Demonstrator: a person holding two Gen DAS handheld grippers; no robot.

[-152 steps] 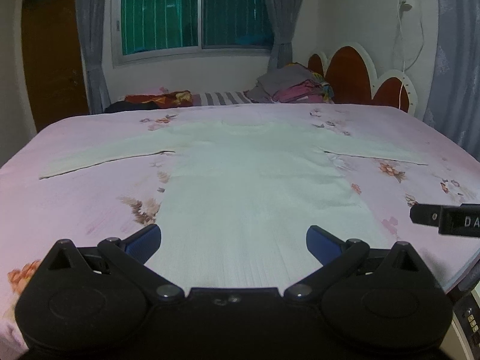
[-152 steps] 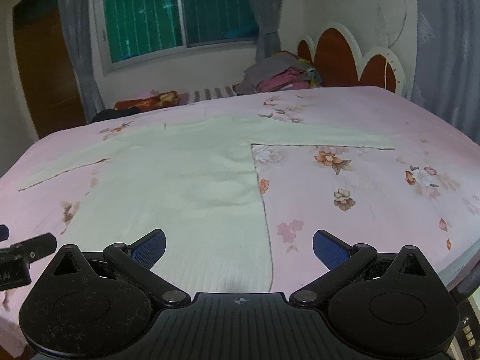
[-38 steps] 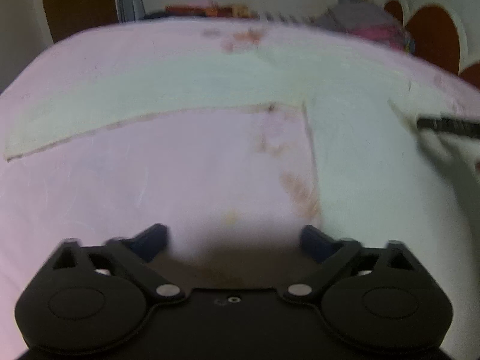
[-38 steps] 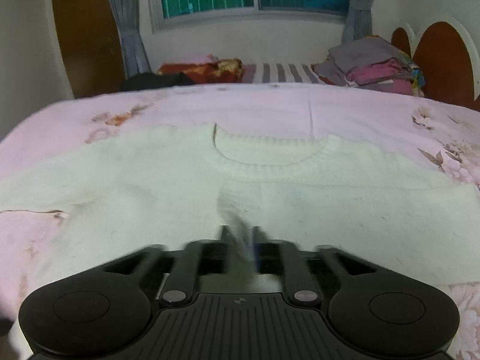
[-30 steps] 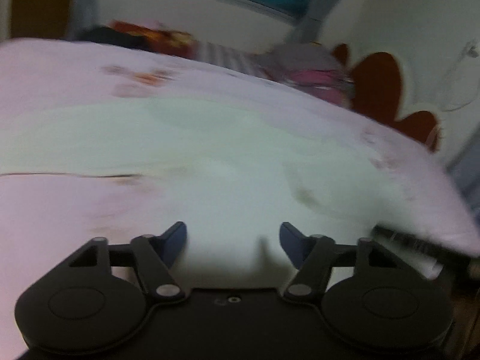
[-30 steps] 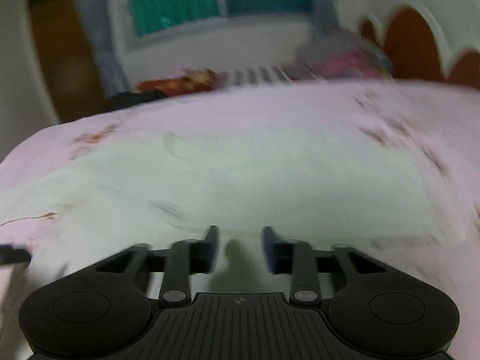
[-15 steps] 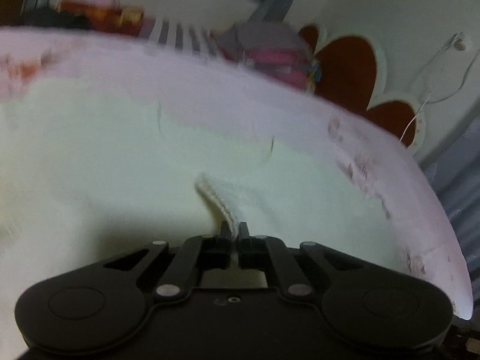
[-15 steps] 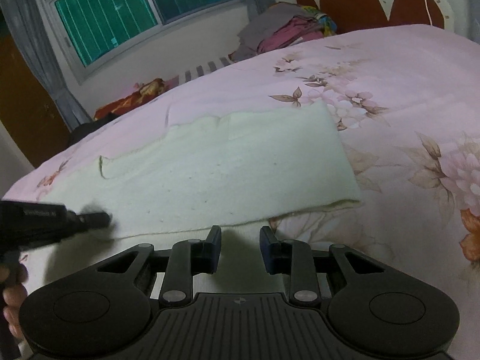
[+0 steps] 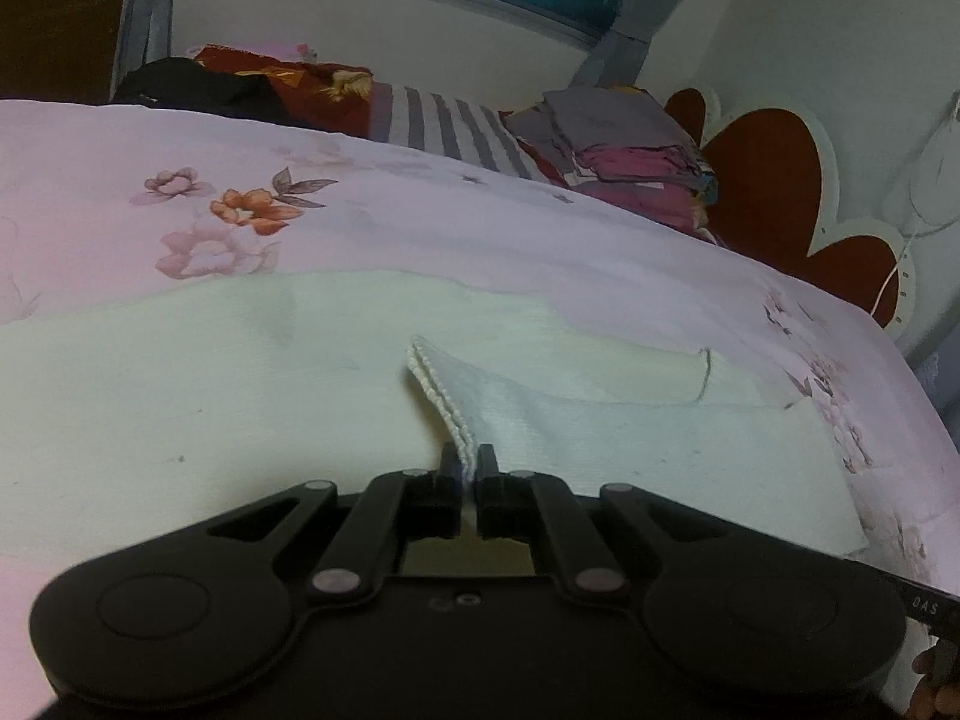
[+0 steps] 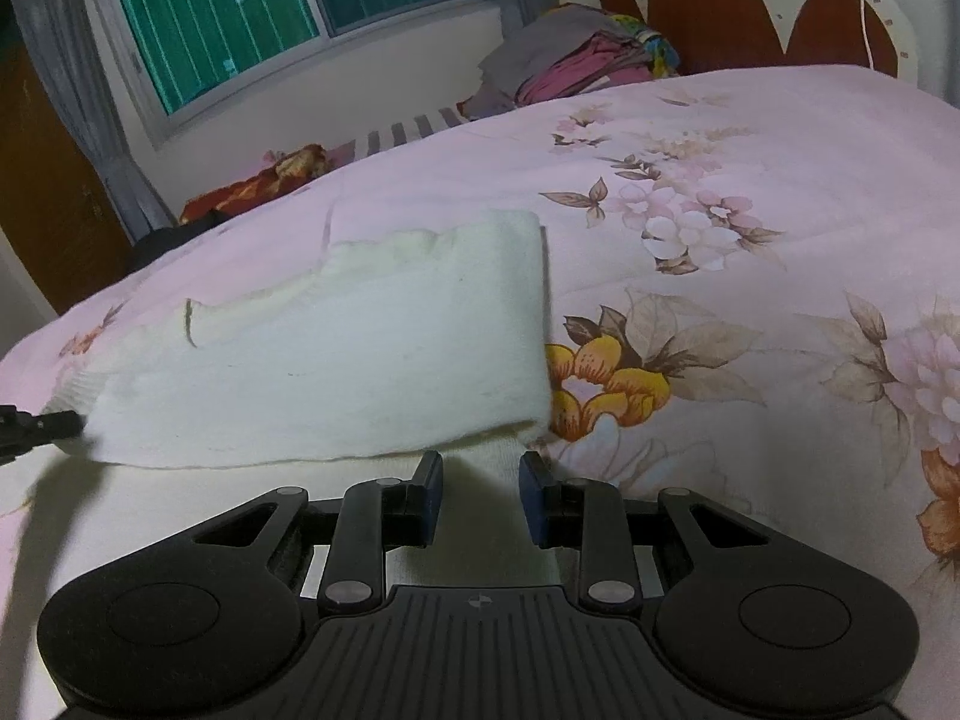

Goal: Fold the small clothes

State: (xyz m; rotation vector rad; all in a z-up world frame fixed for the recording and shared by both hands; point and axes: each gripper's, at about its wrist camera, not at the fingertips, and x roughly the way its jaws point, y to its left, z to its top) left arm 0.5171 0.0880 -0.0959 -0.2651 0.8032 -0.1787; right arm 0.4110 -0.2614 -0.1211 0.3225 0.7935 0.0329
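A cream knit sweater [image 9: 180,396] lies on the pink floral bedspread [image 9: 420,222]. My left gripper [image 9: 467,468] is shut on the sweater's ribbed cuff [image 9: 441,396], holding the sleeve folded over the body. In the right wrist view the folded sleeve [image 10: 372,354] lies across the sweater, and my right gripper [image 10: 480,474] hovers just above its near edge with the jaws slightly apart and nothing between them. The left gripper's tip [image 10: 36,426] shows at the far left edge there.
A stack of folded clothes [image 9: 624,150] sits at the bed's far side by the red and white headboard [image 9: 774,180]. Striped and dark fabrics [image 9: 252,90] lie along the far edge under the window [image 10: 270,12]. The bed's edge drops off at right.
My left gripper has closed on the cuff and carried the sleeve across the sweater body. My right gripper let go earlier and stays partly open by the folded sleeve's edge.
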